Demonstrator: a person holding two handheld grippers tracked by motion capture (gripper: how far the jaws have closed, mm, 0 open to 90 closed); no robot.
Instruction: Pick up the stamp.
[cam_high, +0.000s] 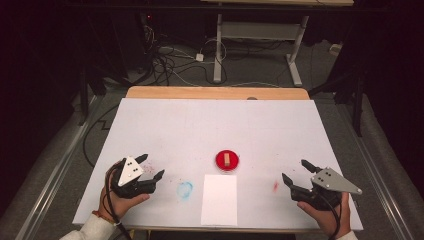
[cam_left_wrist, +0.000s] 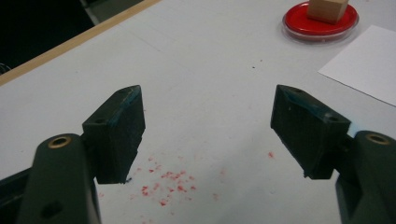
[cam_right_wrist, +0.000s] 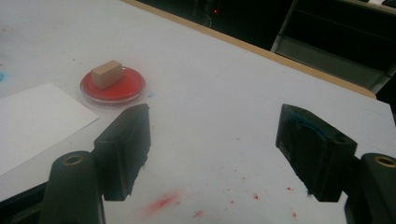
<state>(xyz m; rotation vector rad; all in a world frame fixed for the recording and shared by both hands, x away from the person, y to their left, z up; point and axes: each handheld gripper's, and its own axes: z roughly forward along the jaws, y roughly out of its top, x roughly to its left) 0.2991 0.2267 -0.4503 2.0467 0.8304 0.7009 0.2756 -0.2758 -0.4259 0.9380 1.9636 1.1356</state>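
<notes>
A round red ink pad (cam_high: 227, 160) lies near the middle of the white table (cam_high: 215, 125), with a small wooden stamp block (cam_high: 227, 159) standing on it. Just in front of it lies a white sheet of paper (cam_high: 219, 199). My left gripper (cam_high: 150, 167) rests low at the front left, held by a hand, its jaws wide apart with nothing between them. My right gripper (cam_high: 296, 172) sits at the front right, open and empty too. The left gripper view has the ink pad (cam_left_wrist: 321, 21) and block (cam_left_wrist: 327, 9) at the upper right. In the right gripper view the ink pad (cam_right_wrist: 112, 87) and block (cam_right_wrist: 107, 73) lie at the left.
A blue ink smear (cam_high: 184, 189) marks the table left of the paper, and red specks (cam_high: 275, 186) lie near the right gripper. The table's wooden far edge (cam_high: 217, 92) borders a floor with cables and a desk frame (cam_high: 257, 45) behind.
</notes>
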